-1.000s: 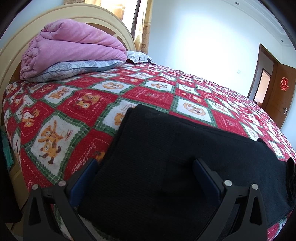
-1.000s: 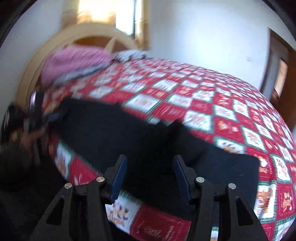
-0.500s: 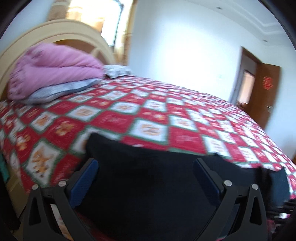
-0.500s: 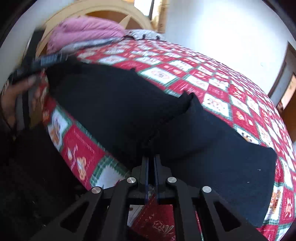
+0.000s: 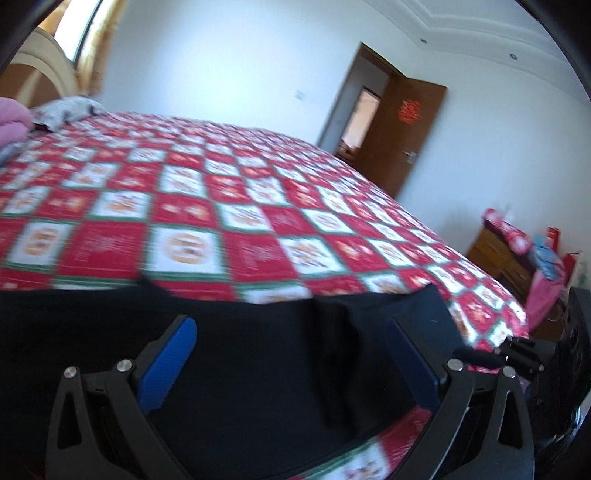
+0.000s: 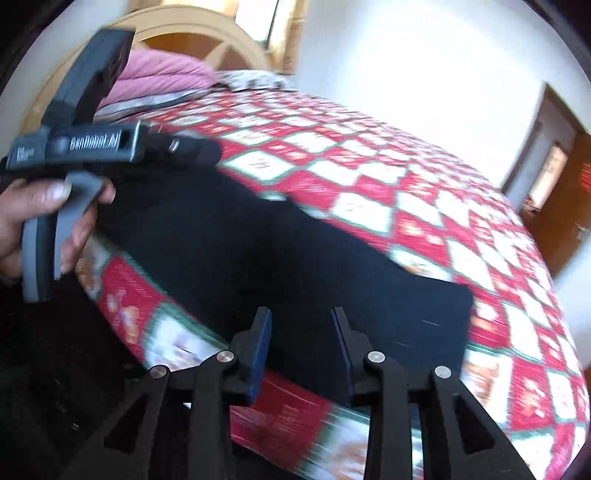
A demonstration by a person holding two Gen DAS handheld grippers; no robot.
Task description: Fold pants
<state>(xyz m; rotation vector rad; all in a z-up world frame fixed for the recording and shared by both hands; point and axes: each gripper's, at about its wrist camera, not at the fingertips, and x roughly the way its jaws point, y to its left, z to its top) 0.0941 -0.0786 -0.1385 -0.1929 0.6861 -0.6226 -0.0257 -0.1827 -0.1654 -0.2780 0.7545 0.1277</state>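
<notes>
Black pants (image 5: 258, 354) lie flat along the near edge of a bed with a red, white and green checked cover (image 5: 229, 206). They also show in the right wrist view (image 6: 258, 251). My left gripper (image 5: 288, 332) is wide open and empty, just above the pants. My right gripper (image 6: 301, 325) is open and empty over the pants' near edge. The left gripper's body shows at the left of the right wrist view (image 6: 92, 147), held in a hand. The right gripper's tip shows at the right of the left wrist view (image 5: 517, 350).
A pink quilt (image 6: 162, 74) and pillows lie against the cream headboard (image 6: 192, 29). A brown door (image 5: 402, 133) stands open at the far wall. A wooden cabinet (image 5: 498, 254) with bags stands beyond the foot of the bed.
My right gripper was shut on the pants' fold half a second ago and has opened and let go. My left gripper has swung to the right, away from the headboard. Both views are blurred by motion.
</notes>
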